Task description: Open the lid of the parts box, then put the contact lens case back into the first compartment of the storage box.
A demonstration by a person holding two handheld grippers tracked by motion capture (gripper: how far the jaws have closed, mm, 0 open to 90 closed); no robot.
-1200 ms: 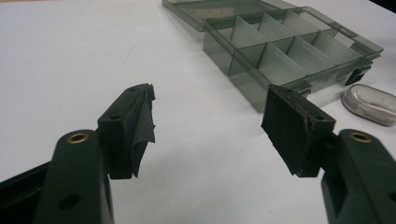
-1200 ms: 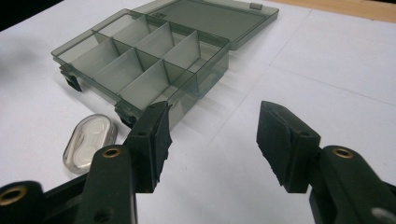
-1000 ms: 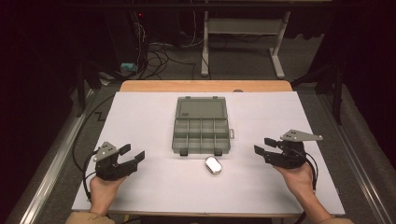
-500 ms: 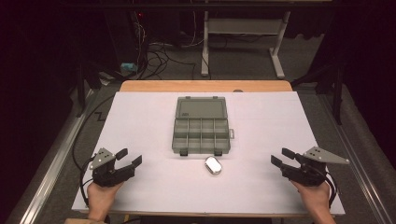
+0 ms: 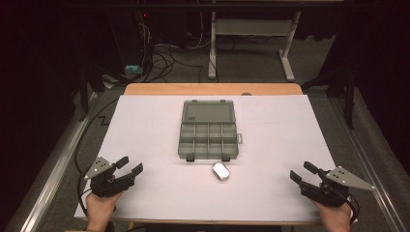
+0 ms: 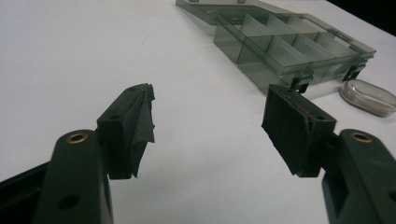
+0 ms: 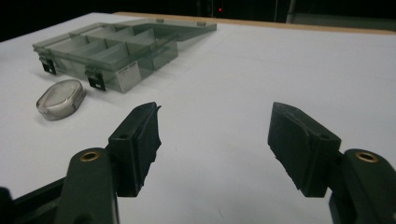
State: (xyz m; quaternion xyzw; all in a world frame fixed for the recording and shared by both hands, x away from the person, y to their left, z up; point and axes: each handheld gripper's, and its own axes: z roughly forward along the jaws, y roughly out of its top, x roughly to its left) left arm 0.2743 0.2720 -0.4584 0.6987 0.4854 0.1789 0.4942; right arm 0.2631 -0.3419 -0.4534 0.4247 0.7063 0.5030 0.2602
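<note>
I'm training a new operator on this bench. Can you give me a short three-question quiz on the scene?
1. True or false: the organiser box has its lid open.
2. What lies nearest the box's front latches? A) small oval case B) a screwdriver C) a cup
3. Are the left gripper and right gripper holding anything?

Key: 1 true. 2 A. 3 No, both are open and empty, on opposite sides of the table.

A dark room: grey floor (image 5: 251, 63) strewn with cables (image 5: 167, 55), a white-legged desk frame (image 5: 251, 29) behind.
</note>
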